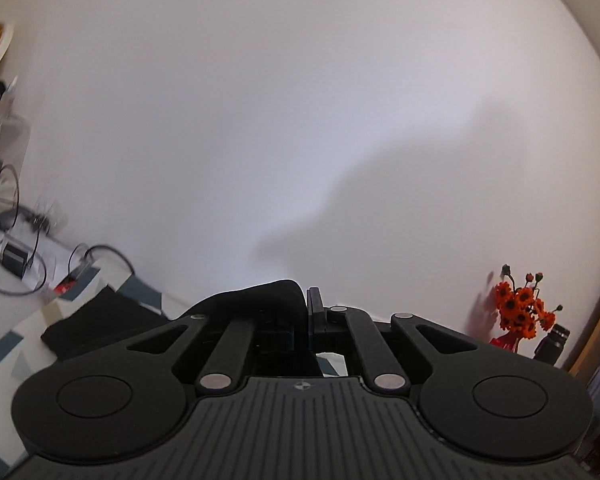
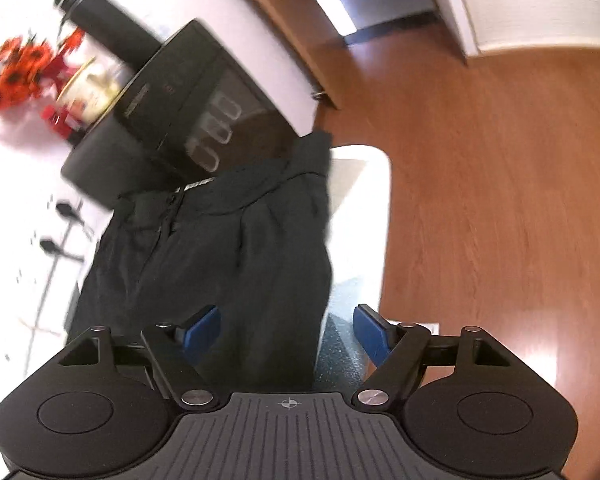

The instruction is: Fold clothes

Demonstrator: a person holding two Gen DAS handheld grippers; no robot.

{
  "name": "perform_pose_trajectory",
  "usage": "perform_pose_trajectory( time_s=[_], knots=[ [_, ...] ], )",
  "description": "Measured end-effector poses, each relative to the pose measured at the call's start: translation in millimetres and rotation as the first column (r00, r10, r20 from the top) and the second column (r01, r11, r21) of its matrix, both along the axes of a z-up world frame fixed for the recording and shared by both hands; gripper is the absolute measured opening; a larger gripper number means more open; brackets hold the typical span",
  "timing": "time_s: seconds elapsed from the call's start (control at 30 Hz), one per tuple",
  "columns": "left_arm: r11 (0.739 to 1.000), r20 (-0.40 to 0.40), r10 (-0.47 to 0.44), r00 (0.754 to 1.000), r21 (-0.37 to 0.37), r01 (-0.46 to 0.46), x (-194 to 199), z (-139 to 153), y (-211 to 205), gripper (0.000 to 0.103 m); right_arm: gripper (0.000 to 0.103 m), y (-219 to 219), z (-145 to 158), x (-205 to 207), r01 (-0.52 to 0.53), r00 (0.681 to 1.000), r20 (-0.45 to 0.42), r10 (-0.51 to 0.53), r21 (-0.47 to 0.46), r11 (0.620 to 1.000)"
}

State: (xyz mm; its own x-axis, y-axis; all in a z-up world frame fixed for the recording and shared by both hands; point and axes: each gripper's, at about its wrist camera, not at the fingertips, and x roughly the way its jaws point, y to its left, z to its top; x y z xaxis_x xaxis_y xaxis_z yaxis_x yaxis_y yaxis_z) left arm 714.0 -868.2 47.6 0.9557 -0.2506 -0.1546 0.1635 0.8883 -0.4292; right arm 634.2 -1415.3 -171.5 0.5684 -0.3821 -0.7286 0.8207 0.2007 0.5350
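Black fabric of a garment [image 2: 227, 240] lies spread over the corner of a white surface [image 2: 364, 208] in the right wrist view, running from the centre of the frame down toward six o'clock, with a zipper line showing near its upper left part. Its right edge hangs close to the rim of the surface, past which a wooden floor [image 2: 500, 160] fills the three o'clock side. The right gripper [image 2: 287, 332] hovers over the near end of the cloth with its blue pads [image 2: 203, 330] standing fairly wide apart; the fabric lies between them but the pads do not press on it. In the left wrist view a fold of the same black garment [image 1: 267, 300] bulges up at the tip of the left gripper [image 1: 310, 312], whose jaws are drawn tight together and pinch the cloth, lifting it against a plain white wall [image 1: 259, 120]. More of the dark cloth trails off toward nine o'clock onto the surface. Outward from there, a black appliance [image 2: 187, 96] sits at eleven o'clock behind the garment in the right view, with a dark bottle [image 2: 99, 12] and orange artificial flowers [image 2: 15, 68] at ten o'clock, blurred. The left view shows the same flowers [image 1: 520, 308] at four o'clock and tangled cables [image 1: 27, 256] at nine o'clock.
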Motion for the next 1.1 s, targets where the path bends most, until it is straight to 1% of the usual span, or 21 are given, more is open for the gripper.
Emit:
perform_pose_trajectory(
  time_s=[0.07, 0.13, 0.2, 0.23, 0.27, 0.3, 0.33, 0.37, 0.4, 0.43, 0.5, 0.53, 0.6, 0.63, 0.7, 0.73, 0.77, 0.83, 0.97, 1.1],
  knots=[
    [0.999, 0.003, -0.013, 1.000, 0.037, 0.013, 4, 0, -15, 0.006, 0.071, -2, -3, 8, -0.048, 0.998, -0.027, 0.048, -0.010, 0.999],
    [0.998, -0.015, -0.024, 1.000, 0.055, 0.025, 11, -4, -27, 0.006, 0.071, -7, -10, 12, -0.093, 0.995, -0.046, 0.091, -0.023, 0.995],
    [0.999, -0.062, -0.016, 0.998, 0.029, 0.018, 23, -12, -35, 0.006, 0.071, -4, -15, 16, -0.125, 0.992, -0.044, 0.122, -0.068, 0.990],
    [1.000, -0.089, -0.010, 0.996, 0.011, 0.012, 31, -16, -38, 0.006, 0.069, -4, -16, 16, -0.138, 0.990, -0.039, 0.136, -0.074, 0.988],
    [1.000, -0.117, -0.005, 0.993, -0.006, 0.004, 38, -21, -41, 0.006, 0.057, -7, -16, 19, -0.146, 0.989, -0.034, 0.144, -0.072, 0.987],
    [1.000, -0.131, 0.005, 0.991, -0.010, -0.006, 44, -23, -44, 0.006, 0.030, -10, -16, 21, -0.153, 0.988, -0.028, 0.152, -0.069, 0.986],
    [1.000, -0.133, 0.020, 0.991, -0.003, -0.020, 49, -25, -45, 0.006, 0.014, -15, -16, 24, -0.163, 0.986, -0.021, 0.162, -0.049, 0.985],
    [1.000, -0.137, 0.026, 0.990, -0.011, -0.028, 52, -24, -44, 0.006, 0.008, -21, -15, 27, -0.176, 0.984, -0.012, 0.176, -0.011, 0.984],
    [0.999, -0.142, 0.026, 0.989, -0.032, -0.031, 54, -21, -40, 0.006, 0.007, -27, -12, 27, -0.178, 0.984, 0.007, 0.178, 0.015, 0.984],
    [0.998, -0.148, 0.025, 0.989, -0.054, -0.033, 55, -18, -36, 0.006, 0.007, -30, -2, 24, -0.163, 0.986, 0.034, 0.163, 0.014, 0.987],
    [0.993, -0.153, 0.029, 0.988, -0.111, -0.047, 49, -9, -25, 0.006, 0.007, -32, 23, 15, -0.124, 0.989, 0.076, 0.125, -0.019, 0.992],
    [0.990, -0.140, 0.030, 0.990, -0.132, -0.049, 43, -4, -20, 0.006, 0.007, -32, 35, 10, -0.109, 0.989, 0.101, 0.111, -0.034, 0.994],
    [0.987, -0.088, 0.027, 0.996, -0.157, -0.041, 26, 9, -10, 0.006, 0.006, -30, 59, 1, -0.090, 0.984, 0.146, 0.099, -0.069, 0.994],
    [0.985, -0.061, 0.027, 0.998, -0.170, -0.037, 18, 15, -5, 0.006, 0.006, -28, 69, -2, -0.090, 0.983, 0.149, 0.104, -0.098, 0.991],
    [0.982, -0.009, 0.027, 1.000, -0.189, -0.028, 3, 22, 0, 0.006, 0.006, -23, 85, -1, -0.110, 0.985, 0.115, 0.130, -0.165, 0.980],
    [0.979, 0.010, 0.029, 1.000, -0.203, -0.026, -3, 23, 3, 0.006, 0.006, -21, 90, 0, -0.122, 0.985, 0.099, 0.143, -0.190, 0.974],
    [0.977, 0.013, 0.038, 0.999, -0.213, -0.034, -4, 23, 6, 0.006, 0.006, -20, 93, 3, -0.133, 0.984, 0.089, 0.153, -0.200, 0.971],
    [0.973, -0.001, 0.066, 0.998, -0.222, -0.064, -1, 21, 13, 0.006, 0.006, -22, 96, 12, -0.143, 0.985, 0.070, 0.159, -0.187, 0.972],
    [0.963, -0.052, 0.137, 0.989, -0.228, -0.146, 17, 8, 22, 0.006, 0.006, -28, 104, 42, -0.166, 0.981, 0.074, 0.182, -0.181, 0.969],
    [0.940, -0.121, 0.236, 0.964, -0.222, -0.258, 48, -13, 22, 0.006, 0.007, -32, 118, 88, -0.216, 0.967, 0.090, 0.238, -0.202, 0.955]
  ],
)
